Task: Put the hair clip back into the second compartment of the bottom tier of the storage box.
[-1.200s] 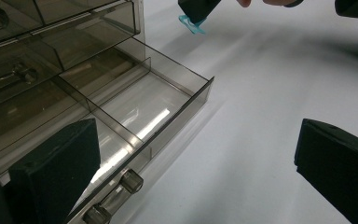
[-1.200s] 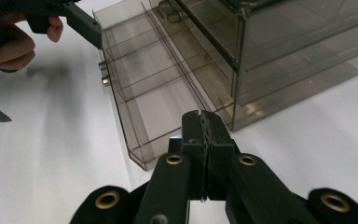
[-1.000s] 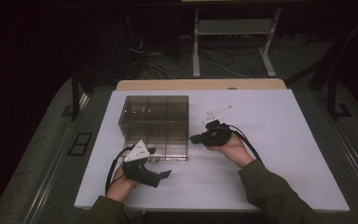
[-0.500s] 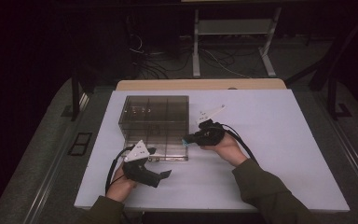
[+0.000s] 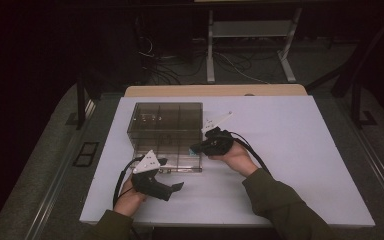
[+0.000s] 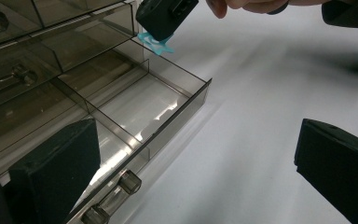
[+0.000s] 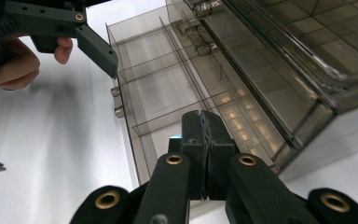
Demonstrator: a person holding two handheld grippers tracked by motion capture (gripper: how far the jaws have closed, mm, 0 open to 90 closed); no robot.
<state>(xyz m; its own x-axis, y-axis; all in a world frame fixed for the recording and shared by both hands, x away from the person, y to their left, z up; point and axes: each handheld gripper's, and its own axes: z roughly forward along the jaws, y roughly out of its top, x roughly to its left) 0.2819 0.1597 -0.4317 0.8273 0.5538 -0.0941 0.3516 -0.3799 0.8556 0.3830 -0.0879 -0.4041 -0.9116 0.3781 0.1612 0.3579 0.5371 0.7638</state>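
I hold a gripper in each hand at a white table [image 5: 290, 150]. A smoky clear drawer box [image 5: 165, 120] stands on it, with its bottom drawer [image 6: 135, 112] pulled out toward me. Thin walls split the drawer into compartments, and two clear knobs [image 6: 107, 200] stick out from its front.

My right gripper [image 5: 196, 148] reaches in from the right, over the drawer's right end. Its jaws are pressed together on a small teal piece [image 6: 156, 43], which hangs from the tips just above the end compartment, at its back corner. In the right gripper view only a sliver of teal shows past the closed jaws. I cannot tell whether the piece touches the drawer.

My left gripper [image 5: 172, 182] sits in front of the drawer, near its left end, pointing right. Its jaws stand wide apart with nothing between them; one is near the drawer front by the knobs, the other is out over bare table.
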